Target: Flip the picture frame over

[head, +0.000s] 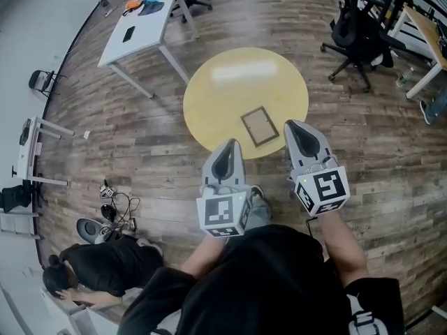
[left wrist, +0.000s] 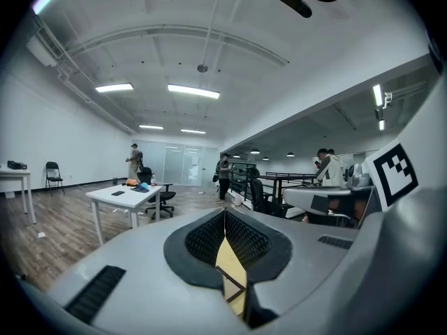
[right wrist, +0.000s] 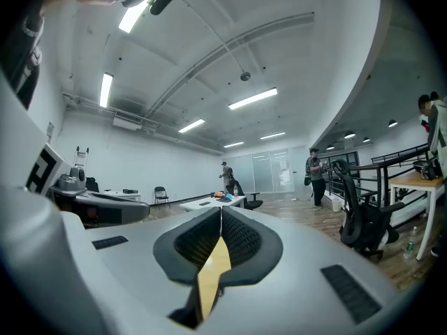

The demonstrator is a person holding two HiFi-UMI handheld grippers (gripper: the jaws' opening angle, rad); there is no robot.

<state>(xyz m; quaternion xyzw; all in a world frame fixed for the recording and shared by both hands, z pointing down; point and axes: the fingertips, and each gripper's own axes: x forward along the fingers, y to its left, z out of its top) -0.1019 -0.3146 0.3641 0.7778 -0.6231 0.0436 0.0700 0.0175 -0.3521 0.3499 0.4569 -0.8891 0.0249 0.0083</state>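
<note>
Here, the left gripper (head: 229, 145) and the right gripper (head: 293, 124) both have their jaws pressed together on nothing. The picture frame (head: 259, 125) lies flat near the round yellow table's (head: 209, 96) near edge, between the two tips, held by neither.

Picture frame (left wrist: 233, 282) mostly hidden behind left claw (left wrist: 225, 211).

No readable text or numbers, only coded square markers (head: 223, 213) on cubes of left claw (head: 228, 147) and right claw (head: 295, 125).
</note>
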